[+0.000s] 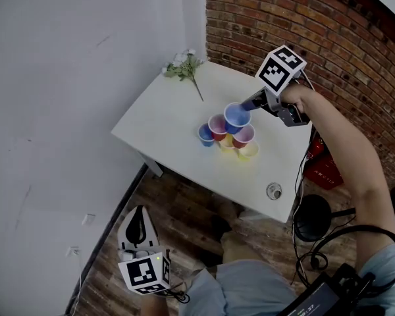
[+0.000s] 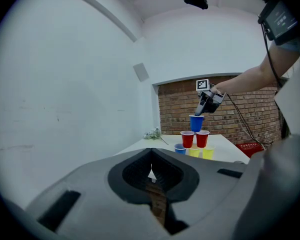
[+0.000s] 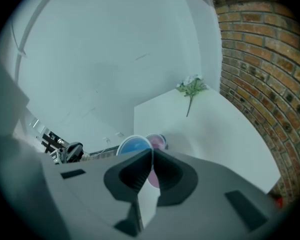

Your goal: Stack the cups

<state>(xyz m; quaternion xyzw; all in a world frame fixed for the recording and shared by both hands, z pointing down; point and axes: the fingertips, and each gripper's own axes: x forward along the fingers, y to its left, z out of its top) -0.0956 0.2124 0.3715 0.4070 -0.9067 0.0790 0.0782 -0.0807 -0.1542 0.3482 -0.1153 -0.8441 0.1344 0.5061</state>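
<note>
On the white table (image 1: 164,120) stands a cluster of cups: a blue cup (image 1: 206,135), two red cups (image 1: 218,126) (image 1: 243,135) and two yellow cups (image 1: 227,143) (image 1: 249,151). My right gripper (image 1: 249,104) is shut on the rim of another blue cup (image 1: 237,116), holding it upright just above the two red cups (image 2: 187,139). In the right gripper view the blue cup's rim (image 3: 135,145) sits at the jaws, with a red cup (image 3: 157,142) beside it. My left gripper (image 1: 138,217) hangs shut and empty over the floor, off the table's near-left side.
A flower sprig (image 1: 184,68) lies at the table's far corner, and a small round metal object (image 1: 274,191) sits near its front edge. A brick wall (image 1: 329,38) runs behind and right. A black stool (image 1: 314,216) and a red item (image 1: 322,166) stand on the floor.
</note>
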